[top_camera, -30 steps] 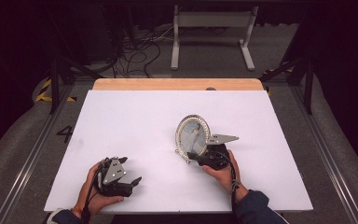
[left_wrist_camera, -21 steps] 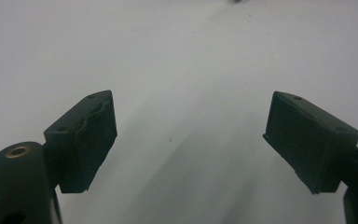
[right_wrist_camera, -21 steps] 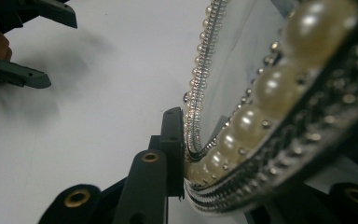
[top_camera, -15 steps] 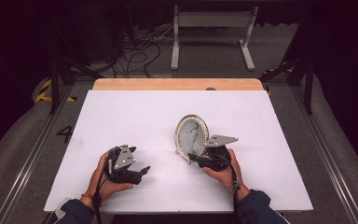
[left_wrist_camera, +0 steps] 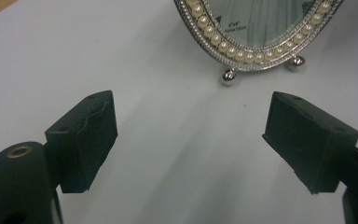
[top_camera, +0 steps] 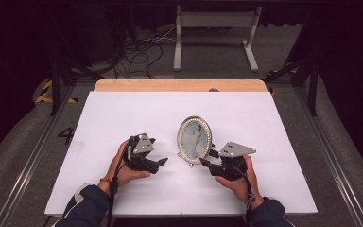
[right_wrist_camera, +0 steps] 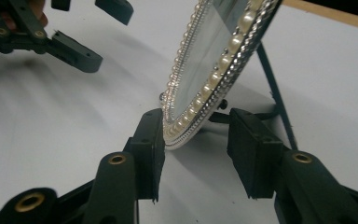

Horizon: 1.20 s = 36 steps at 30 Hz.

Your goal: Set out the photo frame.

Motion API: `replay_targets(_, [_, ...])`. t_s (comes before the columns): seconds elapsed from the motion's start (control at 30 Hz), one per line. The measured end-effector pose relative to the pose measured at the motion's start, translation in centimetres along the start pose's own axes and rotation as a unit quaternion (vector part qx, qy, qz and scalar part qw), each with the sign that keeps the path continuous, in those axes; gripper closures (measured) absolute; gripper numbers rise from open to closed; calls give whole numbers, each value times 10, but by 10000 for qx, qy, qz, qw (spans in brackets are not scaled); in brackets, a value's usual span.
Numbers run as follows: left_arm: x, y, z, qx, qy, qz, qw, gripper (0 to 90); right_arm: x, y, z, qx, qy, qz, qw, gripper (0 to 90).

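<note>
Right gripper view — tongs astride frame

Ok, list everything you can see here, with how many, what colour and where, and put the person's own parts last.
Picture frame: one, oval, silver with a pearl rim, upright on its stand near the table's middle.
Table: one, white top with a wooden far edge.
Metal stand: one, light grey, on the floor beyond the table.
Cables: several, dark, on the floor behind the table.
Left gripper: one, black, open, left of the frame, apart from it.
Right gripper: one, black, jaws just been opening, astride the frame's lower edge.
Hands: two, each holding a gripper; dark sleeves at the near edge.
</note>
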<state>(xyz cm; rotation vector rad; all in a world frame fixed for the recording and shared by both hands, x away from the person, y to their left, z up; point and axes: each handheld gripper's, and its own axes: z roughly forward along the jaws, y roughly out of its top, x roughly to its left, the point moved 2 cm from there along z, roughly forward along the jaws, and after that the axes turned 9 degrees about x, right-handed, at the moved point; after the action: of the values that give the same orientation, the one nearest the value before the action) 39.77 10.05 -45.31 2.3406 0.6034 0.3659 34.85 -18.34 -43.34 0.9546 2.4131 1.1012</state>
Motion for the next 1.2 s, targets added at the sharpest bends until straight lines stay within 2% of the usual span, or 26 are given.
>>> replay_targets(0.07, [0,6,5,-12,-18,57,10000,175,0,-1,-7,-108,-82,1,9999,586])
replay_targets(0.13, [0,13,10,-74,-124,97,9998,183,-1,-2,-12,-258,-119,49,9996,641])
replay_targets(0.2, [2,18,13,-150,-199,33,9997,185,-2,-1,-14,-351,-101,49,9993,689])
replay_targets(0.33, [7,28,24,-238,-523,-142,9982,186,-1,-3,-14,-370,-103,36,9993,747])
replay_targets(0.4, [9,33,30,-308,-568,-146,9978,187,-2,-5,-14,-412,-118,76,9991,773])
replay_targets(0.53, [11,40,37,-412,-694,-188,9966,198,-3,-6,-13,-476,-25,146,9988,793])
replay_targets(0.63, [13,46,42,-595,-850,-276,9942,230,0,-3,-12,-534,-120,107,9984,796])
replay_targets(0.73, [13,49,46,-647,-922,-272,9933,259,-1,-4,-12,-542,-87,127,9984,798])
replay_targets(0.77, [11,51,51,-610,-1106,-248,9917,255,-1,-4,-12,-567,-78,162,9982,798])
replay_targets(0.8, [11,51,51,-610,-1106,-248,9917,276,-1,-4,-12,-567,-78,162,9982,798])
replay_targets(0.83, [8,52,51,-583,-1198,-161,9910,297,-1,-3,-12,-553,-113,140,9983,796])
replay_targets(0.9, [8,52,51,-557,-1173,-128,9915,303,-3,-3,-11,-571,-102,167,9982,790])
replay_targets(1.03, [10,50,48,-589,-1286,-197,9897,346,-4,-3,-10,-580,-108,225,9980,794])
replay_targets(1.2, [9,49,45,-421,-1109,-150,9928,359,-5,-2,-8,-551,-183,241,9980,793])
